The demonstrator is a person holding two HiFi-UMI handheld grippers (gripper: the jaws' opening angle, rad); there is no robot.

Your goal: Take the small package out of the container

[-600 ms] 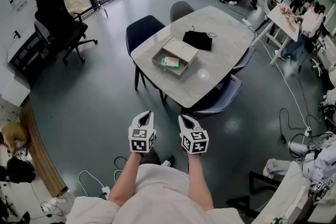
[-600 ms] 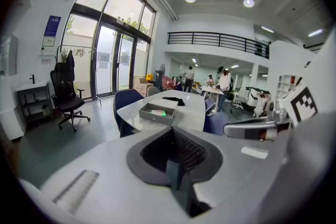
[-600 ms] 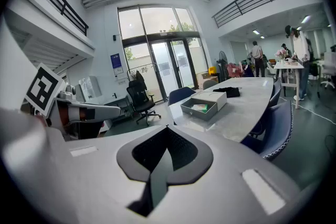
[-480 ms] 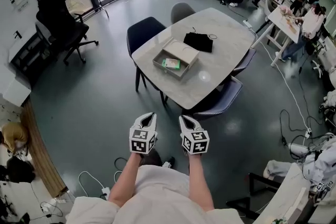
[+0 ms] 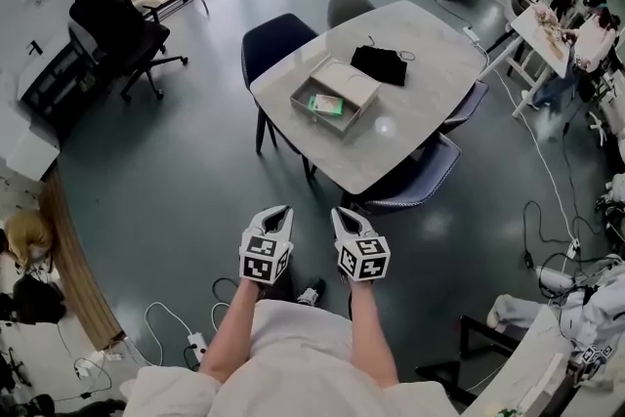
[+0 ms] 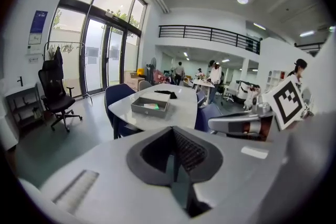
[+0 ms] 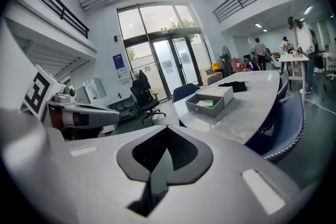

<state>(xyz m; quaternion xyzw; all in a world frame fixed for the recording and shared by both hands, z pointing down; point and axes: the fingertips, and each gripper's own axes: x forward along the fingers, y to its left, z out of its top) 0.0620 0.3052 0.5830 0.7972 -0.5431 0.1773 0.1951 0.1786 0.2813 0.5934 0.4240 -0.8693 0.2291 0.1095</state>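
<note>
Left claw (image 5: 279,214) and right claw (image 5: 340,215) are closed and empty, well short of the far surface (image 5: 415,127). The small package (image 5: 325,104) lies inside the container (image 5: 305,103). Risk: arriving with jaws closed would push the package instead of gripping it.

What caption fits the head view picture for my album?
Left gripper and right gripper, both shut, short of the table bearing the container with its small package.

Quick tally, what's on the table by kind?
container: 1
lid: 1
package: 1
black pouch: 1
Total: 4
</note>
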